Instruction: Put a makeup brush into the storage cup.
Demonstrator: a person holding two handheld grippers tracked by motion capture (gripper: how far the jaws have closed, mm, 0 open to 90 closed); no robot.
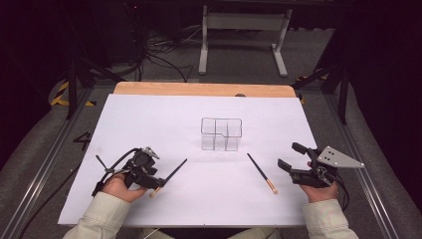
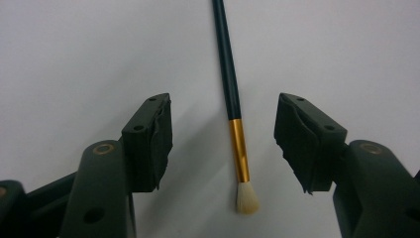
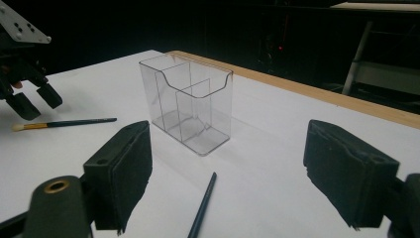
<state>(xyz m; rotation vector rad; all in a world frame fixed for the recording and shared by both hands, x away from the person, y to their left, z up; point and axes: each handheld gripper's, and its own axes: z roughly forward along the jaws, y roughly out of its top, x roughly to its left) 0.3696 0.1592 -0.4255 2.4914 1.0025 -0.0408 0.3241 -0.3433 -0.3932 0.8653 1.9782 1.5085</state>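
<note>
Straddling a slim dark brush [image 2: 229, 74] (brass ferrule, pale bristles), left tongs [image 2: 223, 144] apart; right tongs [image 3: 225, 178] apart too.

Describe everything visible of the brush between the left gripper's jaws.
The brush is slim: a long dark handle, a gold metal-looking ferrule and a short pale bristle tuft. It lies flat on the white table, tuft toward the person. The left gripper straddles its ferrule end, jaws apart, with a gap on each side, so only the table touches it.
</note>
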